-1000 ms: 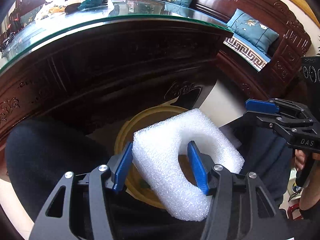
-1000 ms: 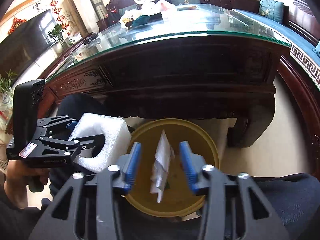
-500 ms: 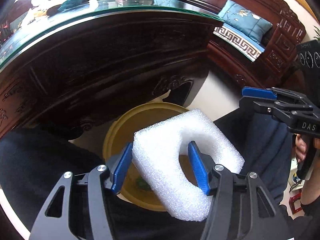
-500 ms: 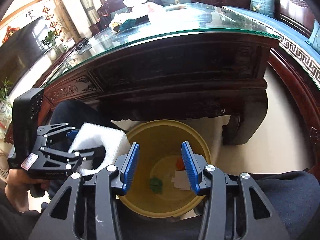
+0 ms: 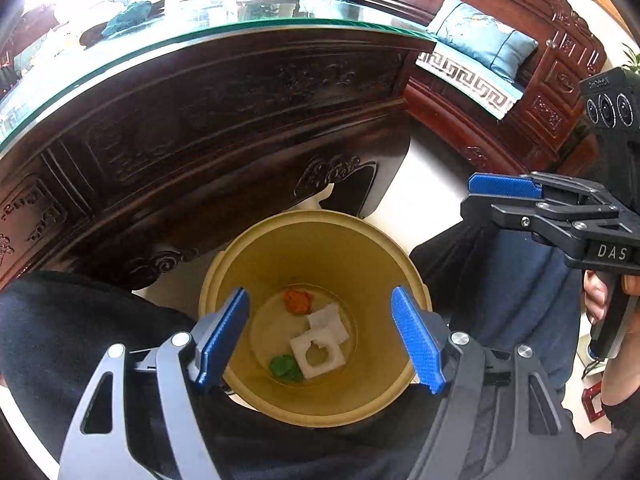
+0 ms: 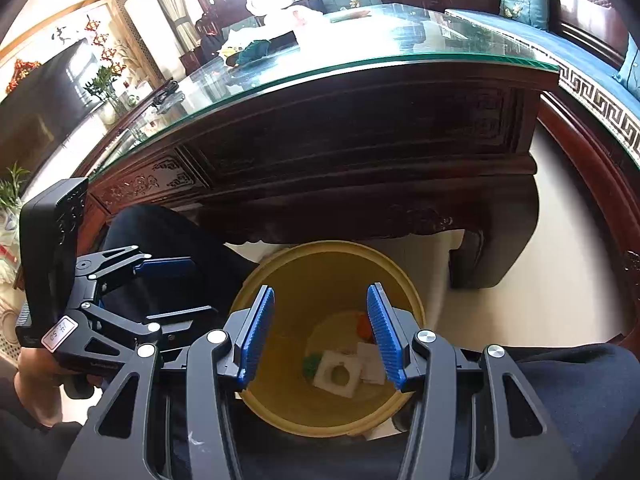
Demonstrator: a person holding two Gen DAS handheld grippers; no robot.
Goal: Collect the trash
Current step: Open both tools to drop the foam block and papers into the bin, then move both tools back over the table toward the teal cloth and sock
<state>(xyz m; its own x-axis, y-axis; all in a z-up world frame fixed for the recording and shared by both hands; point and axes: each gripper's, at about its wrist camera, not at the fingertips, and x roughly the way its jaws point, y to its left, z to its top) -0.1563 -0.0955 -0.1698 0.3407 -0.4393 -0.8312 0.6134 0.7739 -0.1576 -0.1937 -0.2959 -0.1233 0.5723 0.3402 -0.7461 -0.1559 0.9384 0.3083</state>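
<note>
One yellow bin (image 5: 320, 236) contains two white foam pieces (image 5: 318, 350), one orange scrap (image 5: 297, 301) and one green scrap (image 5: 285, 366); two grippers (image 5: 320, 334) present.

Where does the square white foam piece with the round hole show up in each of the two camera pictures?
Left wrist view: square white foam piece with the round hole lies low centre, on the bin floor.
Right wrist view: foam piece low centre, slightly right.
Shared landmark: the round yellow plastic bin holding it.
</note>
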